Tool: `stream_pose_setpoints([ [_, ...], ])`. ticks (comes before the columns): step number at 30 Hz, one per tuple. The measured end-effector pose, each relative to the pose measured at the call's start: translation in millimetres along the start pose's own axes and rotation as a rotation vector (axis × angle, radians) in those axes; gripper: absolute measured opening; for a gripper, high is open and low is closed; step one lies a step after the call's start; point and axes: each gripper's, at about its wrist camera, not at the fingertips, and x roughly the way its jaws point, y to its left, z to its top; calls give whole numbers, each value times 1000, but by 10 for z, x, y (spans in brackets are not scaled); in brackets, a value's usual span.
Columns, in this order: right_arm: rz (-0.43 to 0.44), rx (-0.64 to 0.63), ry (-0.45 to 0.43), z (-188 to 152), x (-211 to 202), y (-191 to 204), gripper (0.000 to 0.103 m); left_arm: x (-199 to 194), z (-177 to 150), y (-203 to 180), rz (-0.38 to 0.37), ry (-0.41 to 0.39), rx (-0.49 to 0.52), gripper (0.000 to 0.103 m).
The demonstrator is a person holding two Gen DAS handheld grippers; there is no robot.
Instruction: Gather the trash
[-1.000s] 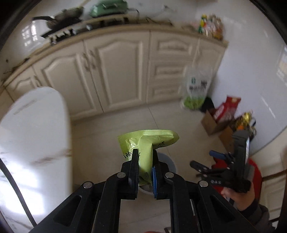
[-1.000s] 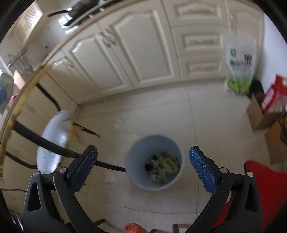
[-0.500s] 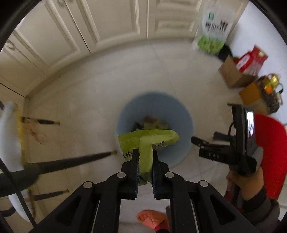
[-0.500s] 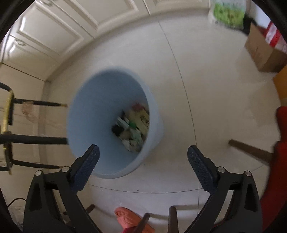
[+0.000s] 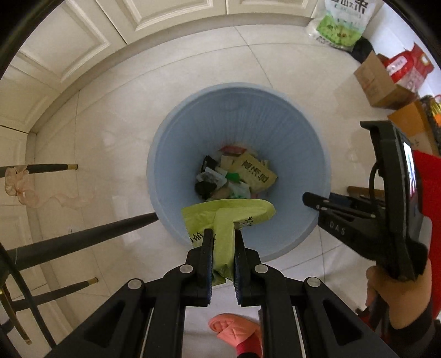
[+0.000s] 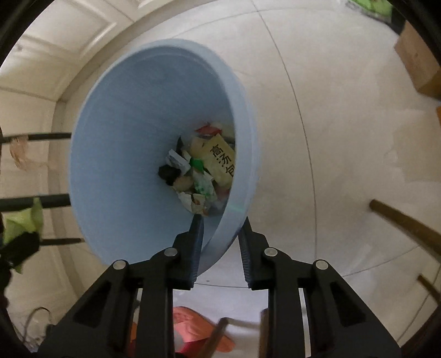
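A light blue trash bin (image 5: 248,110) stands on the tiled floor with several wrappers and cartons (image 5: 237,173) at its bottom. My left gripper (image 5: 223,234) points straight down over the bin's near rim, shut on a folded green wrapper (image 5: 228,212). My right gripper (image 6: 220,220) straddles the bin's (image 6: 124,137) near-right wall, one finger inside and one outside. Its jaws are closing and the pads sit against the rim. In the left wrist view the right gripper (image 5: 314,201) reaches the rim from the right. The green wrapper (image 6: 24,220) shows at the far left of the right wrist view.
Black chair legs (image 5: 82,236) cross the floor left of the bin. A foot in a pink slipper (image 5: 234,327) is just below it. Cardboard boxes (image 5: 377,79), a green-and-white bag (image 5: 339,22) and a red stool (image 5: 430,176) stand right. Cream cabinets (image 5: 82,35) line the back.
Both grippers have dropped from cabinet height to the bin and tipped downward. The right jaws went from wide open to closed around the bin's rim. The left still grips the green wrapper.
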Motion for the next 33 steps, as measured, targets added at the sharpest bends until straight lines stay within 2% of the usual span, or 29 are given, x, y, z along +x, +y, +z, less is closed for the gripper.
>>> stream_pose_setpoints([
  [2,-11,-12,-2,-7,-14,17,23,-58,-87,-15,7,-14,-4,10],
  [5,7,-3,-4,8,-29,-11,23,-124,-156,-26,8,-30,-3,19],
  [6,9,-1,-5,5,-44,-15,23,-130,-144,-64,28,-36,14,37],
  [7,8,-1,-7,25,-25,-34,23,-217,-226,-76,45,-45,17,49],
  [8,6,-1,-9,28,-37,-35,23,-249,-239,-96,72,-68,19,68],
  [13,2,14,-21,33,-37,-61,23,-585,-451,-167,129,-137,32,69],
  [15,-5,8,-31,32,-41,-36,26,-835,-595,-163,156,-194,28,69],
  [19,-25,1,-75,-29,-161,15,29,-1345,-939,-134,160,-297,28,70],
  [20,-43,-8,-86,-36,-207,30,33,-1477,-1038,-108,162,-329,24,71],
  [22,-81,-3,-105,-81,-361,53,57,-1742,-1259,-67,175,-392,5,72],
  [24,-79,4,-113,-123,-527,93,67,-2026,-1501,-29,164,-457,-18,73],
  [26,-90,-12,-176,-214,-839,215,69,-2245,-1773,0,143,-511,-34,77],
  [28,-113,-17,-217,-328,-1162,361,87,-2495,-2055,9,142,-559,-42,78],
  [33,-56,-70,-325,-656,-2002,829,92,-3027,-2782,5,141,-679,-47,82],
])
